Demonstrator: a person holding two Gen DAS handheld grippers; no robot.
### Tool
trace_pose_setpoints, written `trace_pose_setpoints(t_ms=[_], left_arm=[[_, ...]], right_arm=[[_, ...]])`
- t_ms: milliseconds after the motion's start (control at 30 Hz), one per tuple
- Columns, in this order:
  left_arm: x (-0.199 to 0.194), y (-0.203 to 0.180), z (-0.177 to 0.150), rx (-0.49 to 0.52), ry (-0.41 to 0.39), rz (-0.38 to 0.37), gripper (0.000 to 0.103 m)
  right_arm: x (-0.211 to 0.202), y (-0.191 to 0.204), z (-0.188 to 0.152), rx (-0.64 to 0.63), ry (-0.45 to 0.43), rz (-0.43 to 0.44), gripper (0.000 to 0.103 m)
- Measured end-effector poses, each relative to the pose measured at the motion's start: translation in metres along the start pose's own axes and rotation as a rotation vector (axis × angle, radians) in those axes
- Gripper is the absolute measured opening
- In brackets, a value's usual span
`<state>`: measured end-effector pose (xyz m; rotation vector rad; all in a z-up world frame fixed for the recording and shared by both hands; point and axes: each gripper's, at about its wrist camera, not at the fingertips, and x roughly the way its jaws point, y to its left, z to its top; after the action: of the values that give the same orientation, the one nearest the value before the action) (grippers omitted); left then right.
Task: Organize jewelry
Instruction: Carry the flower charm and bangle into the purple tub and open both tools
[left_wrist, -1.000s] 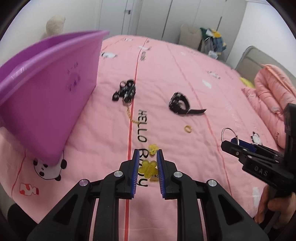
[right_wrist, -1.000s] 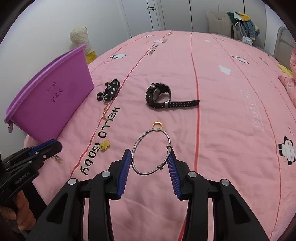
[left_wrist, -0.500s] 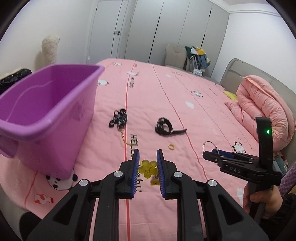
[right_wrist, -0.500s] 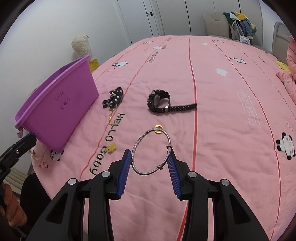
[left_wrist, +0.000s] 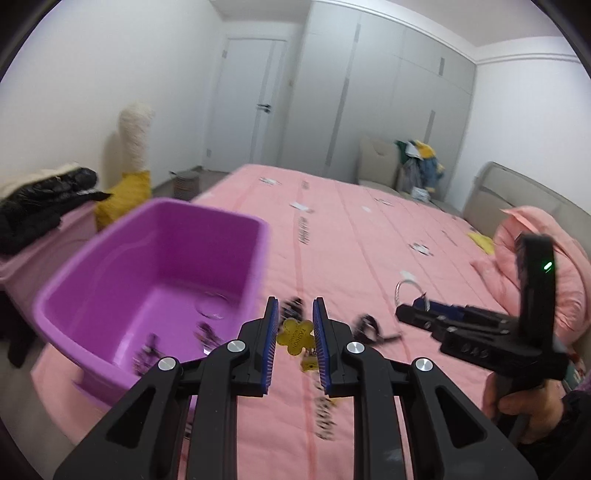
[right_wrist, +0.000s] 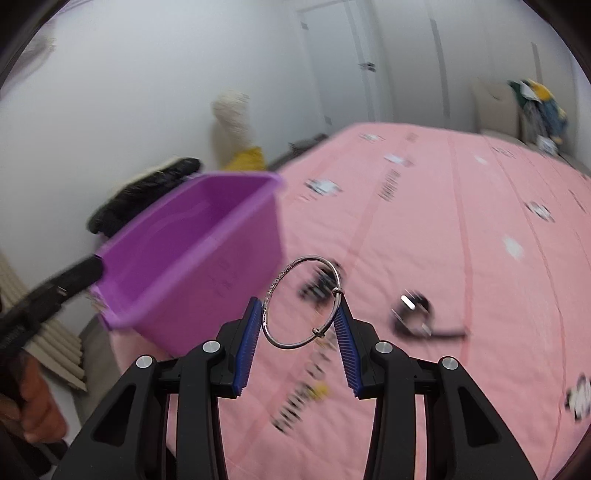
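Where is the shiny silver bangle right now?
The bangle is held between the right gripper's blue fingers, up above the pink bed, right of the purple bin.

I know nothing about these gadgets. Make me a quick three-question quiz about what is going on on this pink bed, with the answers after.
1. True or false: the left gripper is empty.
2. What does the right gripper hold? A) black watch B) silver bangle C) gold ring
3. Fill in: the open container beside the bed's edge is a ______ tub.

Key
1. False: it is shut on a yellow flower charm.
2. B: the silver bangle is clamped between its blue pads, while the black watch lies on the pink bedspread.
3. Purple: the purple tub already has some small pieces inside, too blurred to name.
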<state>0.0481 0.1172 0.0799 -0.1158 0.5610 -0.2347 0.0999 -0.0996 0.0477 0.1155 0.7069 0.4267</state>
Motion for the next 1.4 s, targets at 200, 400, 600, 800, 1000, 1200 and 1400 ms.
trace_pose_setpoints(t_ms=[200, 400, 600, 800, 1000, 1200, 1400], left_arm=[[0.005, 0.052, 0.021, -0.056, 0.023, 0.129, 0.019], [0.018, 0.095, 0.03, -0.163, 0.059, 0.208, 0.019], [0.044, 0.123, 0.025, -0.241, 0.132, 0.25, 0.019], [0.064, 0.14, 0.013, -0.275, 0.215, 0.305, 0.019], [0.079, 0.149, 0.006, -0.297, 0.288, 0.345, 0.019], [0.086, 0.15, 0.004, -0.284, 0.315, 0.376, 0.02], [0.086, 0.148, 0.005, -0.254, 0.313, 0.411, 0.049]], right_arm=[[0.046, 0.057, 0.059, -0.08, 0.007, 0.131, 0.039], [0.101, 0.099, 0.086, -0.141, 0.086, 0.187, 0.039], [0.16, 0.125, 0.098, -0.178, 0.221, 0.189, 0.039], [0.2, 0.129, 0.091, -0.191, 0.349, 0.143, 0.039], [0.225, 0.128, 0.08, -0.191, 0.436, 0.106, 0.039], [0.239, 0.129, 0.077, -0.192, 0.474, 0.07, 0.039], [0.241, 0.124, 0.084, -0.175, 0.464, 0.041, 0.04]])
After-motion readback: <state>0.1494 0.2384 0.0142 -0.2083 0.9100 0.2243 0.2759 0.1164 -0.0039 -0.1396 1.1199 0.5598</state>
